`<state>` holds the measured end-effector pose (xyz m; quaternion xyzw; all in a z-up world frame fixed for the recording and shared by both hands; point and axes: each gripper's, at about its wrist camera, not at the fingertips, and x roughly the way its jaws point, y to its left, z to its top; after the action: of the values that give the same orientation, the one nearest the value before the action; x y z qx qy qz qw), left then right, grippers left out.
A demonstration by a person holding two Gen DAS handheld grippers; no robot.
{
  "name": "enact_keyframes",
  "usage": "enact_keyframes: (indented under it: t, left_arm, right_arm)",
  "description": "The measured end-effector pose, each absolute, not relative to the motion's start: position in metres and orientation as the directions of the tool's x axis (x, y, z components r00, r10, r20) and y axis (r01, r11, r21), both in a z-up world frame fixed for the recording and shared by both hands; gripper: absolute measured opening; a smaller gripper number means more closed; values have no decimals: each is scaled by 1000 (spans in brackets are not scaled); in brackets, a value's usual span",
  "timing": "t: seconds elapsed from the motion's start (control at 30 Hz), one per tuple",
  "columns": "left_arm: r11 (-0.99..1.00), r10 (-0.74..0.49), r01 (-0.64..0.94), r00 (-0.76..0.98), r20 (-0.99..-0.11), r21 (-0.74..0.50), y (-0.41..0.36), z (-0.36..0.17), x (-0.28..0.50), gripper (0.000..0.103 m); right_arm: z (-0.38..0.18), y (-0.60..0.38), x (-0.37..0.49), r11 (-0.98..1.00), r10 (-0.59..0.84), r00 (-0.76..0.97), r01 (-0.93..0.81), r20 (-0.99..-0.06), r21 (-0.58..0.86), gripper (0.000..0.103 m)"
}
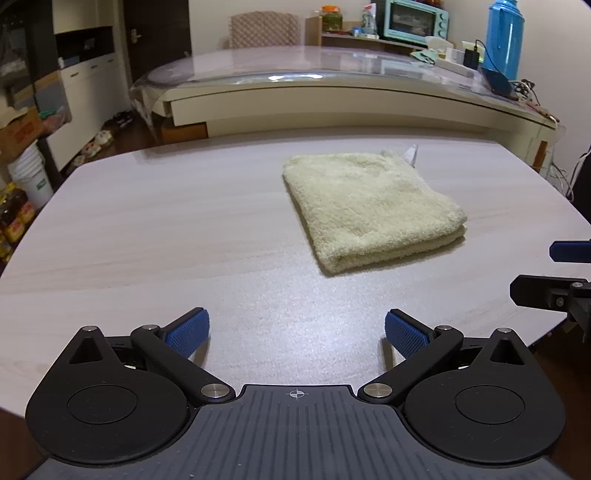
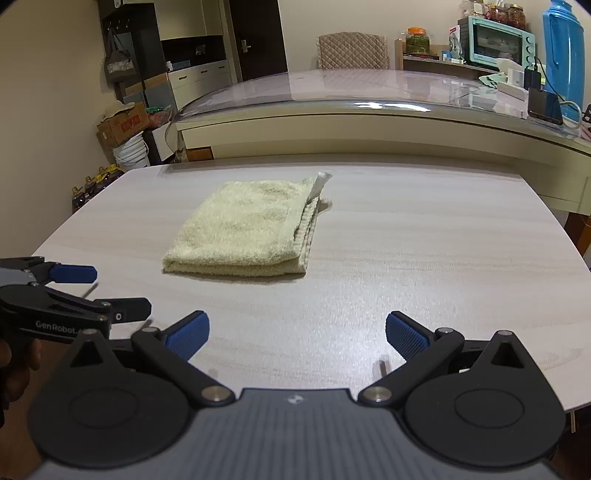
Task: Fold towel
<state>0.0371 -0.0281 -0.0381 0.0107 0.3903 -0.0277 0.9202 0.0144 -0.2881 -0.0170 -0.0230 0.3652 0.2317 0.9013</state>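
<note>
Both grippers, left and right, hold jaws apart before the folded, fluffy cream towel.

A pale wood-grain counter fills the lower frame. Behind it stands a glass-topped table, with a quilted chair at top centre, a teal oven upper right and white cabinets at left.

Pale wood-grain laminate worktop with rounded corners, broad and mostly bare. Directly on it, a cream-yellow terry towel folded into a thick, roughly square stack, lying flat toward the far middle. Folded edge nearest, loose layered edges to the right, small white label sticking up at far corner.
</note>
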Motion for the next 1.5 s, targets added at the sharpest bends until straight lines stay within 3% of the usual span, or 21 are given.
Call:
enact_keyframes:
  t: [1.5]
  left_arm:
    - [999,-27,44,682,-731,4,-33,-39,52,103]
  right_arm:
    - [-22,-279,40,882,410,593,-451,-693,136,103]
